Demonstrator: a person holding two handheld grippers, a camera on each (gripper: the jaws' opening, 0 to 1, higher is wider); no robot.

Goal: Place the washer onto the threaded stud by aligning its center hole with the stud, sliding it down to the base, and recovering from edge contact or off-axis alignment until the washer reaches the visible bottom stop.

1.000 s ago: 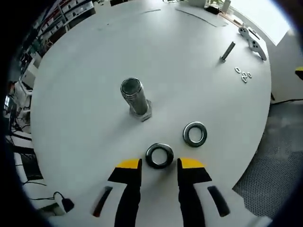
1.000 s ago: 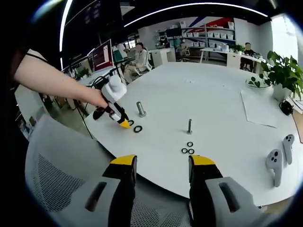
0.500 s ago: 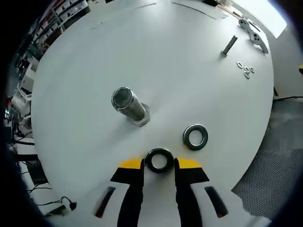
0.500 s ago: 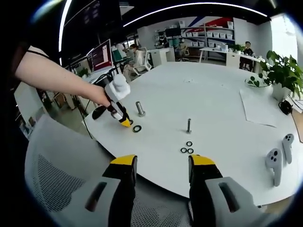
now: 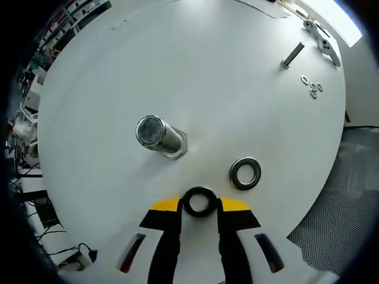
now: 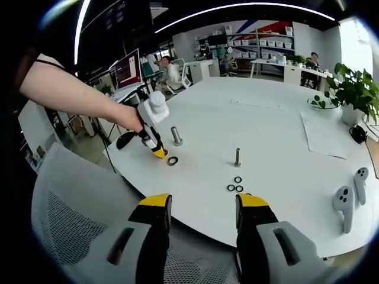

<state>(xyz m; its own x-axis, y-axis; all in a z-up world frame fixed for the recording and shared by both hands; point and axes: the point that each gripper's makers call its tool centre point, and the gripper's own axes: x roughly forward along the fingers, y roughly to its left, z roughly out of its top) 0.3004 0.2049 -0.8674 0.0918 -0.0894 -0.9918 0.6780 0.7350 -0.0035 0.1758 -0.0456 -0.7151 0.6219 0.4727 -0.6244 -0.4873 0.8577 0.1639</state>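
In the left gripper view a thick threaded stud (image 5: 157,136) stands upright on its hex base on the white round table (image 5: 195,71). A dark washer (image 5: 199,202) lies flat on the table between my left gripper's (image 5: 199,205) yellow-tipped jaws, which press on both its sides. A second washer (image 5: 245,173) lies free to the right. In the right gripper view the left gripper (image 6: 157,151) is held by a hand, tips down at the table beside the stud (image 6: 176,135) and a washer (image 6: 172,160). My right gripper (image 6: 204,204) hangs open off the table's near edge, holding nothing.
A thin bolt (image 5: 293,54) stands farther off with several small washers (image 5: 312,87) and two grey hand controllers (image 5: 323,41) near the table's edge. A mesh chair (image 6: 71,207) sits below the right gripper. A paper sheet (image 6: 323,133) and a plant (image 6: 355,89) are at the far right.
My left gripper's jaws have narrowed onto the washer between them, and its camera has tilted more steeply over the stud. The right gripper has stayed put and open.
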